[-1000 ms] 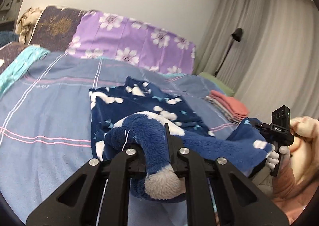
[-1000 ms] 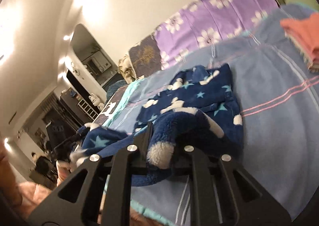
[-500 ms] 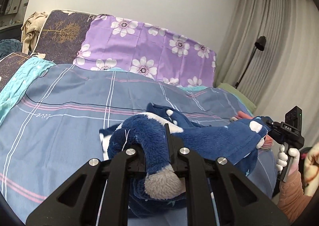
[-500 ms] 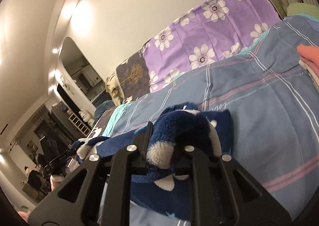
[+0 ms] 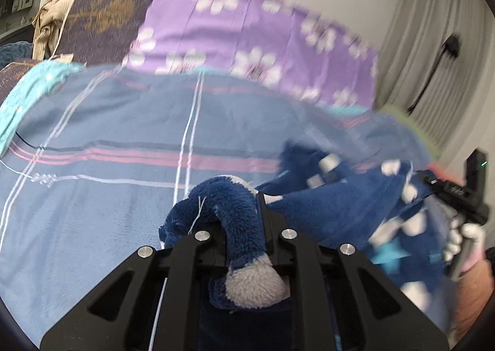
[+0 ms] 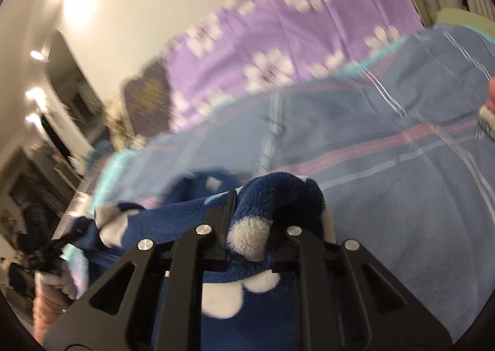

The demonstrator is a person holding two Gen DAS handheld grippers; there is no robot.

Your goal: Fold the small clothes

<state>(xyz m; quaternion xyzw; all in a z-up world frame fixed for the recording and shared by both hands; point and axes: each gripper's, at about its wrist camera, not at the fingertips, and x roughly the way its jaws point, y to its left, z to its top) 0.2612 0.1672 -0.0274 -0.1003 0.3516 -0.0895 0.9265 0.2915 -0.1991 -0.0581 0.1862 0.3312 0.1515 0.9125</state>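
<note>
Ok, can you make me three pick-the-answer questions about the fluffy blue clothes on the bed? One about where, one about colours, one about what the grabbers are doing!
1. Where is the fleece garment?
A. hanging on the curtain
B. stretched between both grippers over the blue striped blanket
C. folded on the purple flowered cover

2. What colours is it?
A. red and yellow
B. all green
C. dark blue with white patches

3. What is the left gripper doing?
A. clamped on the garment
B. wide open and empty
C. holding a lamp

Answers:
1 B, the cloth runs from one gripper to the right gripper.
2 C, navy fleece with white shapes.
3 A, fleece is pinched between its jaws.
</note>
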